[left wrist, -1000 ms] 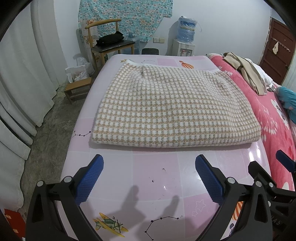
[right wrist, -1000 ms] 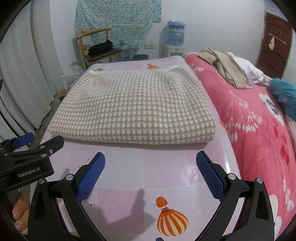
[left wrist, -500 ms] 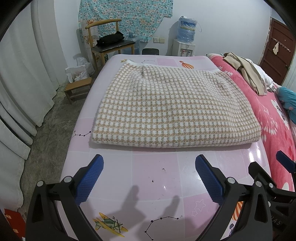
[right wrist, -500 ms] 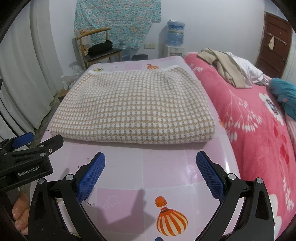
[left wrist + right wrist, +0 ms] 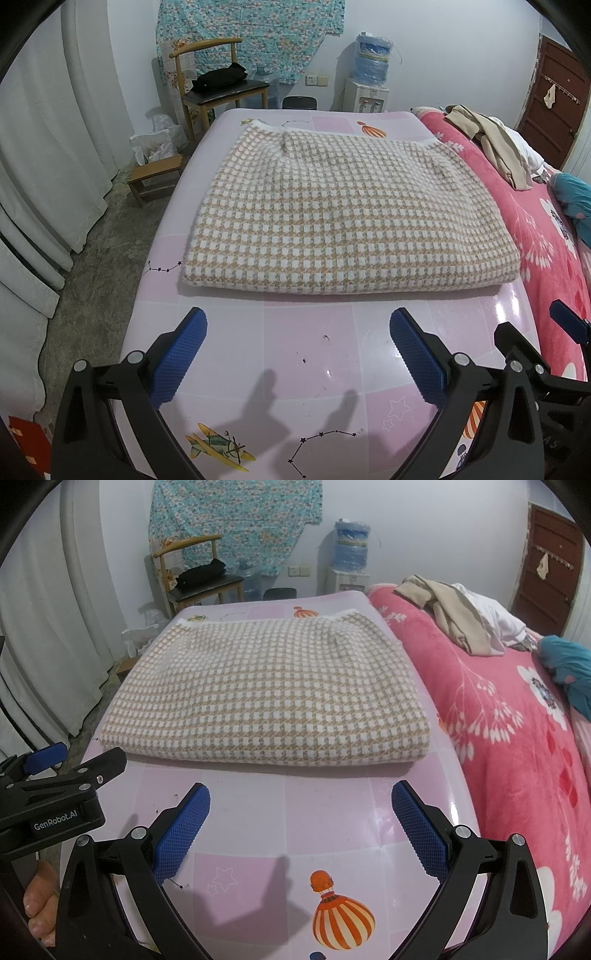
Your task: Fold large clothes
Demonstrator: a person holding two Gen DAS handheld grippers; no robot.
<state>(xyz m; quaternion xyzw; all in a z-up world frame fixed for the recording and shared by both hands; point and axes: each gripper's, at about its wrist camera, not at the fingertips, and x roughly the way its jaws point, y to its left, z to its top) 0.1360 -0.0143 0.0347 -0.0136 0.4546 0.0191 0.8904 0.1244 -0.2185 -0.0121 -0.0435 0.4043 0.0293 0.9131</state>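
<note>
A large beige-and-white checked knit garment [image 5: 343, 210] lies folded flat into a rectangle on the pink patterned table [image 5: 295, 343]; it also shows in the right wrist view [image 5: 273, 698]. My left gripper [image 5: 297, 325] is open and empty, just short of the garment's near folded edge. My right gripper [image 5: 300, 797] is open and empty, also just short of that edge, to the right of the left one. The left gripper's body shows at the left of the right wrist view [image 5: 51, 794].
A pink floral blanket [image 5: 517, 716] covers the bed to the right, with beige and white clothes [image 5: 454, 616] and a teal cloth [image 5: 569, 668] on it. A wooden chair [image 5: 221, 92], a small stool [image 5: 155, 177] and a water dispenser [image 5: 369, 81] stand beyond the table.
</note>
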